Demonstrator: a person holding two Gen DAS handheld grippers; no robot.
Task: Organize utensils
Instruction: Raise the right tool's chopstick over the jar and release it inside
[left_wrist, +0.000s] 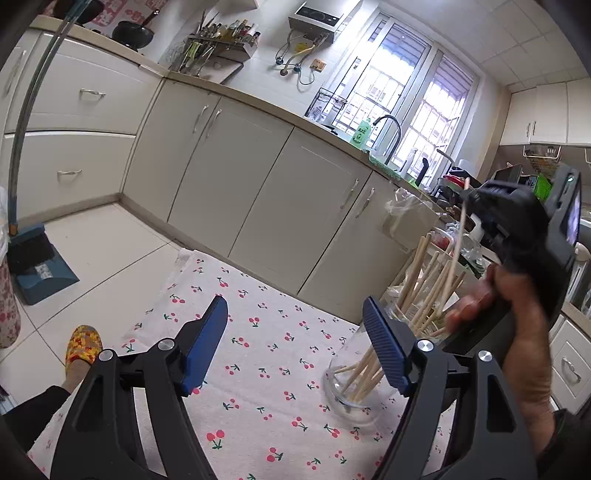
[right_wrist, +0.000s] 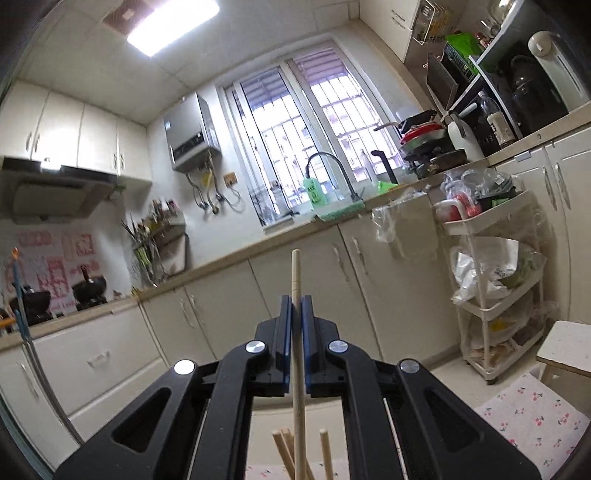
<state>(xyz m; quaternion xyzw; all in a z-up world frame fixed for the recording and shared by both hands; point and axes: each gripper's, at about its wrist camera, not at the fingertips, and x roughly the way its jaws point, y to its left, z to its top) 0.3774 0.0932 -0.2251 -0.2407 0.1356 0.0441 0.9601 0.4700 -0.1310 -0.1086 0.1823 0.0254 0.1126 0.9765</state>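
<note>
Cherry-print cloth (left_wrist: 258, 369) and glass jar (left_wrist: 354, 387) show only past the left gripper's (left_wrist: 295, 343) spread, empty jaws; right gripper (right_wrist: 295, 321) pinches one chopstick (right_wrist: 297, 332).

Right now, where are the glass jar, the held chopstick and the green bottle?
glass jar (left_wrist: 354, 402): left wrist view, its base.
held chopstick (right_wrist: 296, 269): right wrist view, upper shaft.
green bottle (left_wrist: 361, 132): left wrist view, its label.

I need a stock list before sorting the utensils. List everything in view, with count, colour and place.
Clear glass jar: one, on the cloth, beside the left fingers.
Pale wooden chopsticks: a bundle, count unclear, standing in the jar.
Single pale wooden chopstick: one, clamped upright.
Cherry-print white cloth: one, under the jar.
Green dish-soap bottle: one, by the sink.
Blue dustpan: one, on the floor.
Left hand-held gripper: open, empty.
Right hand-held gripper: shut on the single chopstick.
</note>
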